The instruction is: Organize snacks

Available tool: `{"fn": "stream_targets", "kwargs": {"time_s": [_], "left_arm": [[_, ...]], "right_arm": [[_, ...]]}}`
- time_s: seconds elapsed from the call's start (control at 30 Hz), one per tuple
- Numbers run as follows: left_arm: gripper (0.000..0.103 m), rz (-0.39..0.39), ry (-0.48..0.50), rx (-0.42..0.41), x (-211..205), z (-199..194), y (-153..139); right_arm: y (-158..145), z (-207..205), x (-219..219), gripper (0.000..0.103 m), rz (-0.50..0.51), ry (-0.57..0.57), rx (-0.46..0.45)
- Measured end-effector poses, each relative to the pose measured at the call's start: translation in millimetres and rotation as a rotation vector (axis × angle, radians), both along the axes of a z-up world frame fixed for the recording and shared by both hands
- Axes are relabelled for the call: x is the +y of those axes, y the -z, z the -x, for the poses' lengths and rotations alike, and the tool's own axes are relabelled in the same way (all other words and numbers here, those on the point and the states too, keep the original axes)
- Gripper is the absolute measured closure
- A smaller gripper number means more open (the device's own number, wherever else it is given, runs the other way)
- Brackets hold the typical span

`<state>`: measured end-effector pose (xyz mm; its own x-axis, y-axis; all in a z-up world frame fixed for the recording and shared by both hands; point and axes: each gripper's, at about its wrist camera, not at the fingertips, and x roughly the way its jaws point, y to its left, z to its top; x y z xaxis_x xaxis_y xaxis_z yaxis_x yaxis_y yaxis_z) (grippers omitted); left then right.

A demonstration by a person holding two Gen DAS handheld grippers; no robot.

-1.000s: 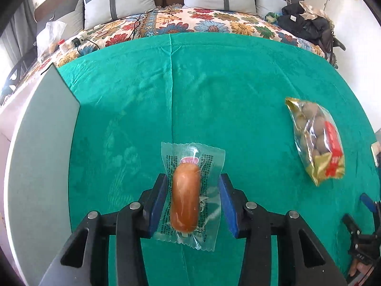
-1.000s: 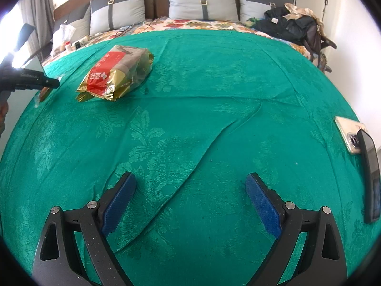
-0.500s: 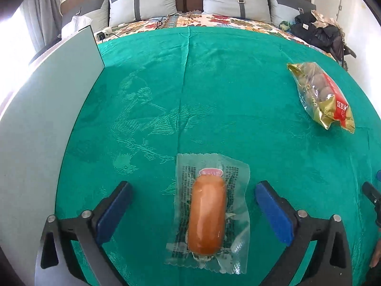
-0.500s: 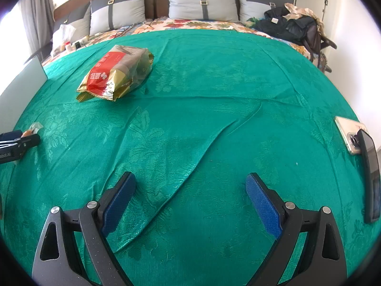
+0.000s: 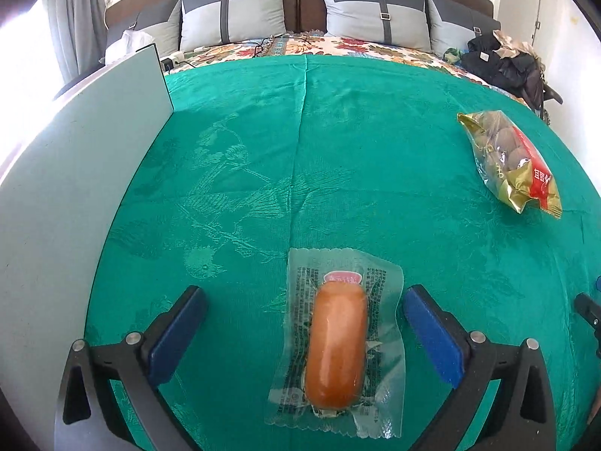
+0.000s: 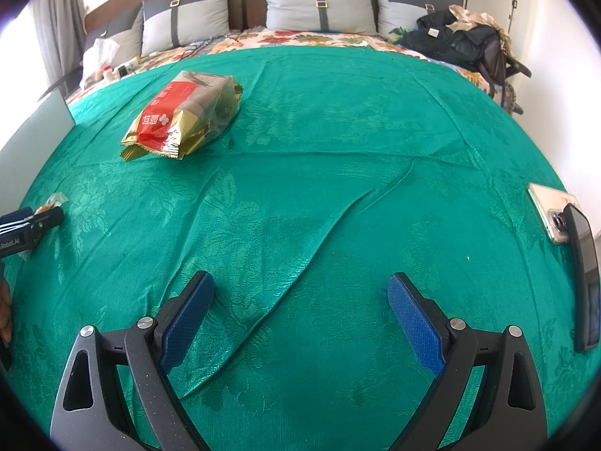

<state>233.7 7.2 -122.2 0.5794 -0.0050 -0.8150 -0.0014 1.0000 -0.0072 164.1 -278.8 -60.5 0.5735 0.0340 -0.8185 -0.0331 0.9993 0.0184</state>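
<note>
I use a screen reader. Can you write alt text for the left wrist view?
A vacuum-packed sausage lies on a green tablecloth between the wide-open fingers of the left gripper. A gold-and-red snack bag lies far right.

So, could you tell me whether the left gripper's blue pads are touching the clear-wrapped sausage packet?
Apart. The left wrist view shows green cloth between both pads and the sausage packet.

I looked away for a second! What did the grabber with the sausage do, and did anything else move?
The left gripper let go of the packaged sausage: a second ago its blue pads squeezed the pack, now they stand wide apart and the pack lies flat on the green cloth. The right gripper stayed open and still, and the gold snack bag did not move.
</note>
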Motion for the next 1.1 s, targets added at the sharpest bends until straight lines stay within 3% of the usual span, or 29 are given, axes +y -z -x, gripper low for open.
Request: {"fn": "stream_targets", "kwargs": {"time_s": [0.23, 0.67, 0.8, 0.87, 0.97, 1.1], "left_arm": [[0.000, 0.005, 0.002, 0.046, 3.8, -4.1, -1.5], [0.000, 0.004, 0.032, 0.008, 4.8, 2.6, -1.2], [0.000, 0.006, 0.031, 0.007, 4.9, 3.1, -1.1], [0.000, 0.006, 0.031, 0.007, 4.8, 2.9, -1.1], [0.000, 0.005, 0.031, 0.007, 4.8, 3.0, -1.1], [0.000, 0.007, 0.032, 0.007, 5.0, 3.0, -1.3]], "right_arm": [[-0.1, 0.2, -0.1, 0.007, -0.001, 0.000, 0.000], [-1.9, 1.7, -2.4, 0.009, -0.016, 0.008, -0.003], [-30.1, -0.8, -7.7, 0.009, -0.238, 0.093, -0.041], [-52.7, -11.6, 7.8, 0.009, -0.277, 0.081, -0.089], [-67.1, -50.0, 42.8, 0.009, -0.280, 0.052, -0.058], [-42.4, -118.0, 82.2, 0.009, -0.206, 0.091, 0.079]]}}
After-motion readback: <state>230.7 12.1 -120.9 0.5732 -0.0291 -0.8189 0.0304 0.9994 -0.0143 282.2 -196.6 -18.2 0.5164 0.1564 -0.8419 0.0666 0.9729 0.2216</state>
